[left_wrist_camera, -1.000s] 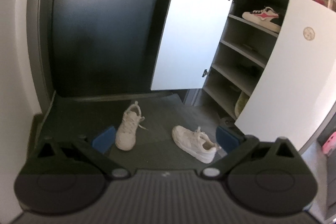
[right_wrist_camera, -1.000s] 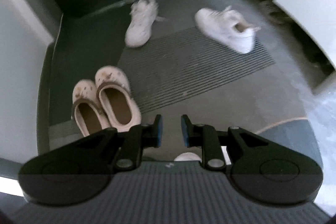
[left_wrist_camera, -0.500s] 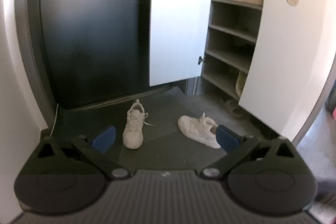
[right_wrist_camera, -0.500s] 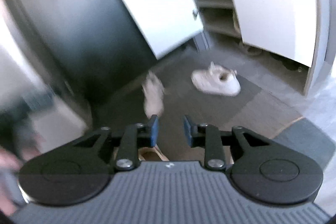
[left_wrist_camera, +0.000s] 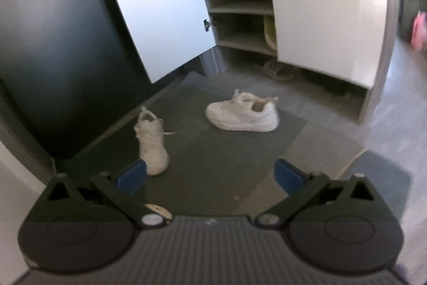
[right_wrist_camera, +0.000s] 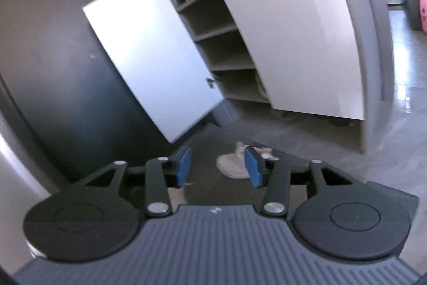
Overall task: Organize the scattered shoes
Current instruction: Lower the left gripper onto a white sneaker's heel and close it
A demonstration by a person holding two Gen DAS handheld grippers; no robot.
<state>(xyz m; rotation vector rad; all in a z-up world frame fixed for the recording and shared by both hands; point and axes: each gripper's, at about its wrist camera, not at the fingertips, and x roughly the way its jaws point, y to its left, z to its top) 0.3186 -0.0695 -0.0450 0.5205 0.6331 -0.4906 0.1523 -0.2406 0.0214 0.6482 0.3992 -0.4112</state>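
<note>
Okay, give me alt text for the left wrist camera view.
Two white sneakers lie apart on a dark floor mat, the left sneaker nearer the open left gripper, the right sneaker farther off. Behind them an open shoe cabinet shows its shelves.

Daylight is pouring in from the right, glaring off the glossy floor (right_wrist_camera: 400,90) and the white cabinet doors (left_wrist_camera: 320,4), while the dark wall (left_wrist_camera: 53,44) is sitting dim, everything smearing softly and bowing at the fisheye edges.

Dark ribbed floor mat (left_wrist_camera: 226,178): two white sneakers, left one (left_wrist_camera: 152,140), right one (left_wrist_camera: 242,115), apart.
</note>
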